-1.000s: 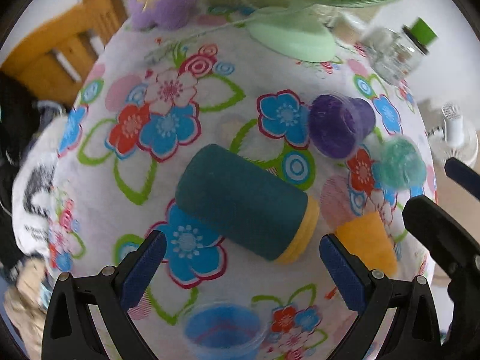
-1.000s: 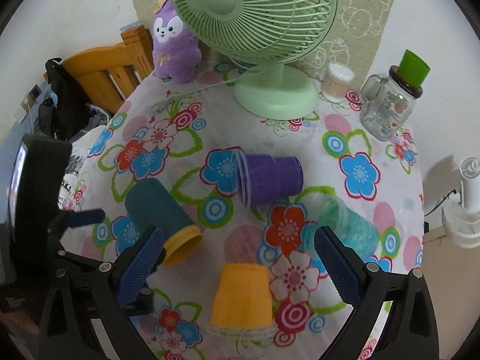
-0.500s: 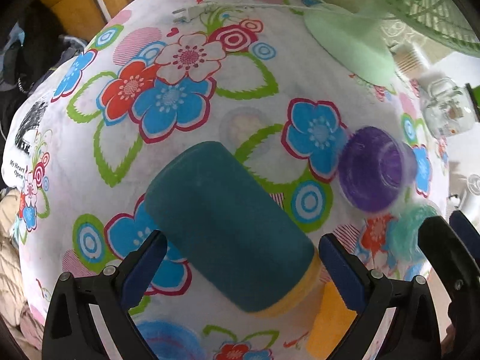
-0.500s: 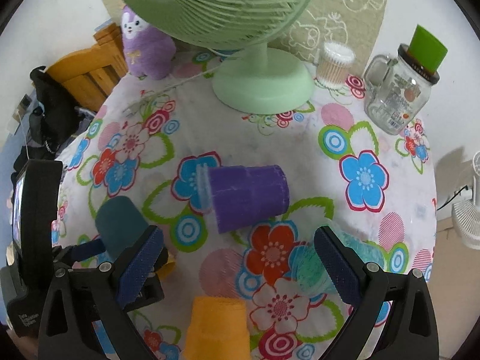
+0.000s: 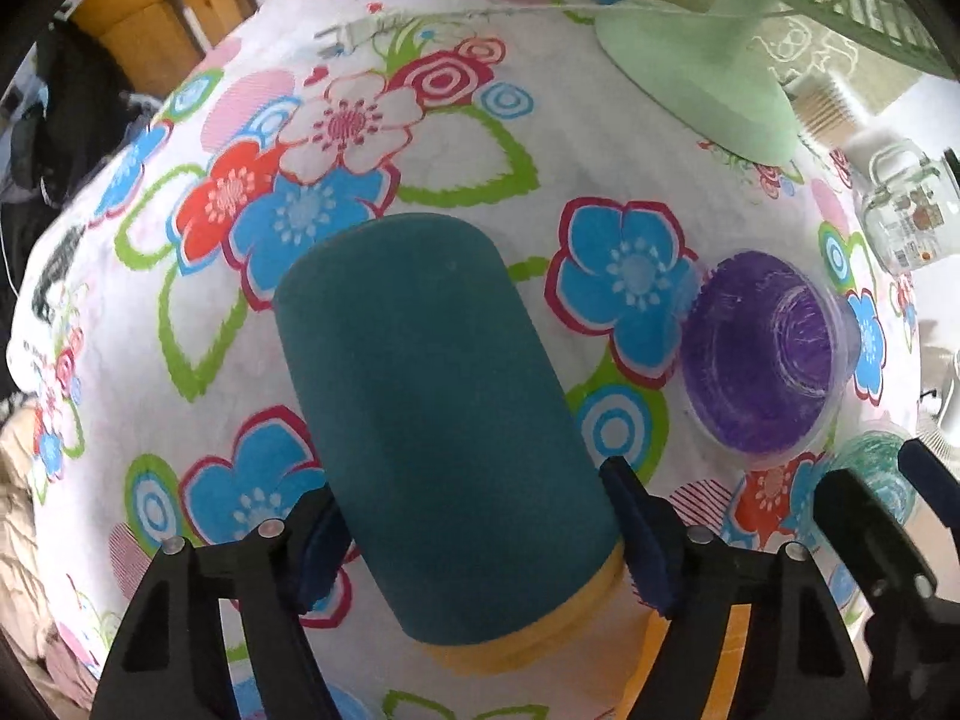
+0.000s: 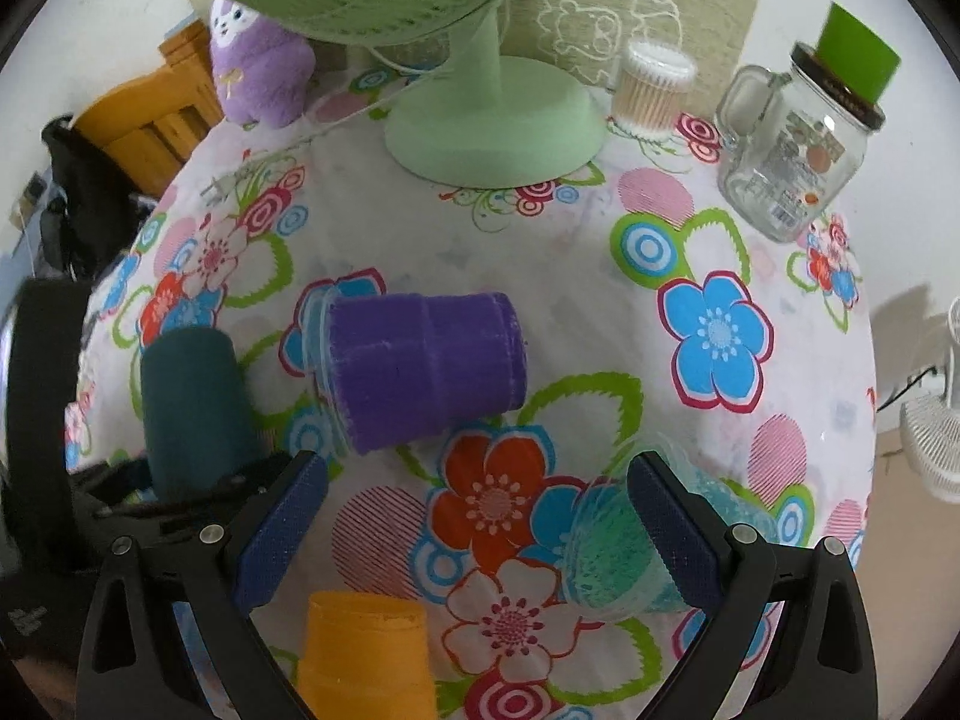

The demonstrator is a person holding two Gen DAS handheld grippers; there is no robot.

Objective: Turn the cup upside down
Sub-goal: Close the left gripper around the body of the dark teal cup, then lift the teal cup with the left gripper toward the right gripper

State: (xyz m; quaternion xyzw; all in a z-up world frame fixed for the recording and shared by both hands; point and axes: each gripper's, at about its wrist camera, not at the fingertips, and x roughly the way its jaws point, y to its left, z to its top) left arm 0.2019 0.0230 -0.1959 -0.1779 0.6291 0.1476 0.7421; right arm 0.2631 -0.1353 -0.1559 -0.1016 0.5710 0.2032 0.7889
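A dark teal cup with a yellow rim (image 5: 438,438) lies on its side on the flowered tablecloth. My left gripper (image 5: 480,540) is shut on it near the rim end, one blue pad on each side. The same cup shows at the left of the right wrist view (image 6: 192,408). My right gripper (image 6: 474,534) is open and empty above the cloth. A purple cup (image 6: 420,372) lies on its side just beyond it. A teal glitter cup (image 6: 618,552) lies by its right finger. An orange cup (image 6: 366,654) stands upside down near its left finger.
A green fan's base (image 6: 492,126) stands at the back. A glass jar with a green lid (image 6: 798,168) and a tub of cotton swabs (image 6: 651,90) are at the back right. A purple plush toy (image 6: 258,72) sits back left by a wooden chair (image 6: 144,132).
My left gripper moved forward over the teal cup and closed on it. My right gripper moved forward toward the purple cup and stayed open.
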